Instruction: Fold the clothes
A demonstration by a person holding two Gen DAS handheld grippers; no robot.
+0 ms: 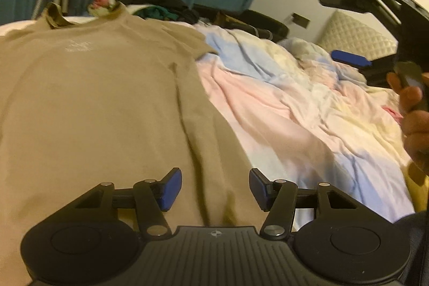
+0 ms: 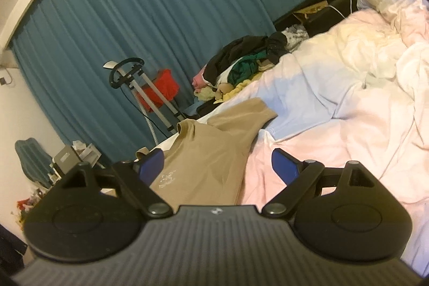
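Note:
A tan T-shirt (image 1: 102, 98) with a small white chest print lies spread flat on the bed, collar at the far end. It also shows in the right wrist view (image 2: 214, 157). My left gripper (image 1: 215, 188) is open and empty, hovering over the shirt's right side near the hem. My right gripper (image 2: 217, 164) is open and empty, held above the bed beside the shirt's right sleeve. The right gripper also shows at the right edge of the left wrist view (image 1: 356, 31), held by a hand.
A rumpled pastel duvet (image 1: 295, 103) covers the bed. A pile of dark and coloured clothes (image 2: 249, 66) lies at the bed's far edge. A garment steamer stand (image 2: 144, 93) stands before teal curtains (image 2: 150, 7). A quilted headboard (image 1: 356, 36) is at the right.

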